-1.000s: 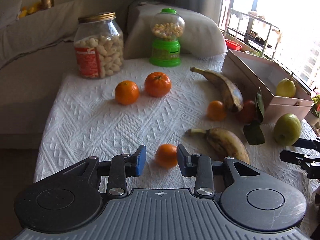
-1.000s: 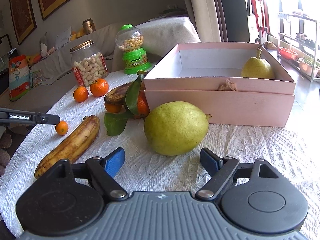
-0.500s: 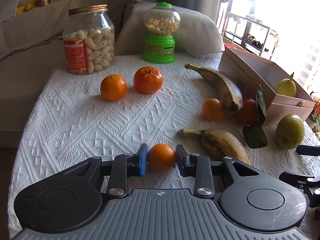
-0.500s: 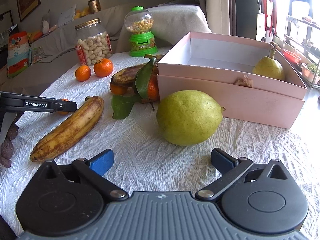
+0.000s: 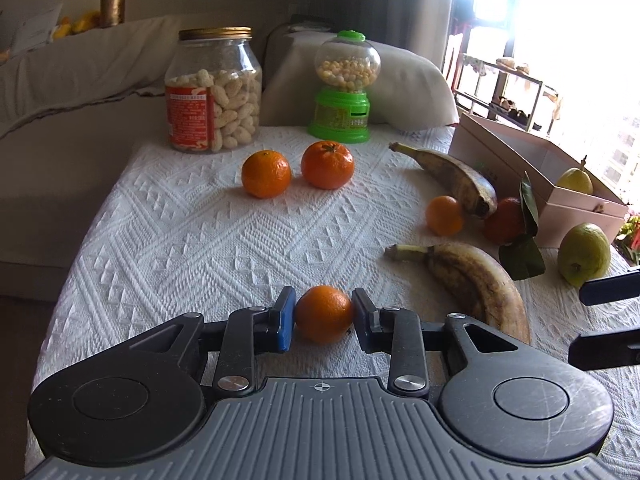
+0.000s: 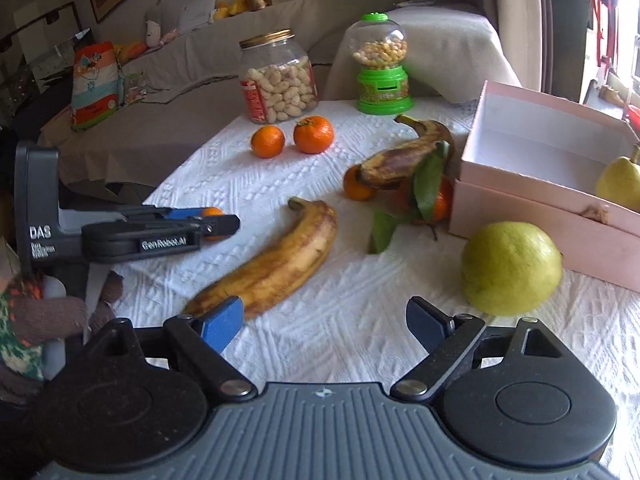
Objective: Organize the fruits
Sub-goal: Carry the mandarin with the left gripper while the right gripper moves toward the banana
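My left gripper [image 5: 323, 316] is shut on a small orange [image 5: 324, 313] just above the white tablecloth; in the right wrist view the orange [image 6: 212, 213] peeks out between its fingers. My right gripper [image 6: 324, 322] is open and empty, with a ripe banana [image 6: 276, 262] ahead to its left and a green pear-like fruit [image 6: 510, 267] to its right. A pink box [image 6: 548, 168] holds a yellow pear [image 6: 620, 180]. Two oranges [image 5: 296, 170] sit near the back. A second banana [image 5: 452, 176], another small orange [image 5: 444, 215] and a leafy orange [image 5: 506, 220] lie by the box.
A peanut jar [image 5: 214, 92] and a green candy dispenser [image 5: 344, 88] stand at the table's back edge. A sofa [image 5: 60, 92] lies to the left and behind. A cushion [image 5: 404, 84] lies behind the dispenser. A metal rack [image 5: 508, 92] stands by the bright window.
My left gripper closed on the small orange and now holds it. My right gripper swung left, away from the green fruit, toward the near banana.
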`<move>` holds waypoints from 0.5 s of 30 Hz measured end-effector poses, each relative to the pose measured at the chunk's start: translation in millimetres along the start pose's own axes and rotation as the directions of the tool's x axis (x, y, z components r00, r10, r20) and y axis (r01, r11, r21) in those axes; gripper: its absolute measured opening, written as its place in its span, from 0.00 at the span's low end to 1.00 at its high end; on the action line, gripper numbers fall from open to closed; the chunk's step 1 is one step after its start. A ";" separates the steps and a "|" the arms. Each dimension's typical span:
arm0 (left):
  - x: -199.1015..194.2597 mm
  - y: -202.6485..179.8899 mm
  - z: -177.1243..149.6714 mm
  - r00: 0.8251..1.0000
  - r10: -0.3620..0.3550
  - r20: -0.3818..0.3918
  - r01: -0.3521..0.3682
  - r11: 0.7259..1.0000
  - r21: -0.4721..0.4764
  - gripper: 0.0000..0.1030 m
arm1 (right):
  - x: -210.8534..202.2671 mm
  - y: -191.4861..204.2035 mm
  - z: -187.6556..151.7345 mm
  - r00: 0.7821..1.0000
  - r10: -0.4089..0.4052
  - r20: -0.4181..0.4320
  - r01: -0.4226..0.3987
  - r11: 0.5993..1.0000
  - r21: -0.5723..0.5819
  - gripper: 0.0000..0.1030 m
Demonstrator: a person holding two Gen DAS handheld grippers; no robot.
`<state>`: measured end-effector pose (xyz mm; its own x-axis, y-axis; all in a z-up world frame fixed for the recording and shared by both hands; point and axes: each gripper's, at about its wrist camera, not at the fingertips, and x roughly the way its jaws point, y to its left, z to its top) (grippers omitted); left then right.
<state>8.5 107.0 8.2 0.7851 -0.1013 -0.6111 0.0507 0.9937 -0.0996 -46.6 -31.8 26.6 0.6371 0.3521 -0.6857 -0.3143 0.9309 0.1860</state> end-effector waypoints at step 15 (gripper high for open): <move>-0.9 -0.3 -4.1 1.000 -0.001 0.022 0.001 1.000 0.004 0.34 | 50.1 12.1 29.4 0.989 0.089 -0.116 -0.075 0.989 0.124 0.54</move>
<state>5.2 106.5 5.6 0.7982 -0.1016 -0.5938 0.0542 0.9938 -0.0971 2.3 -0.1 15.2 0.5204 0.4201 -0.7435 -0.2712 0.9069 0.3226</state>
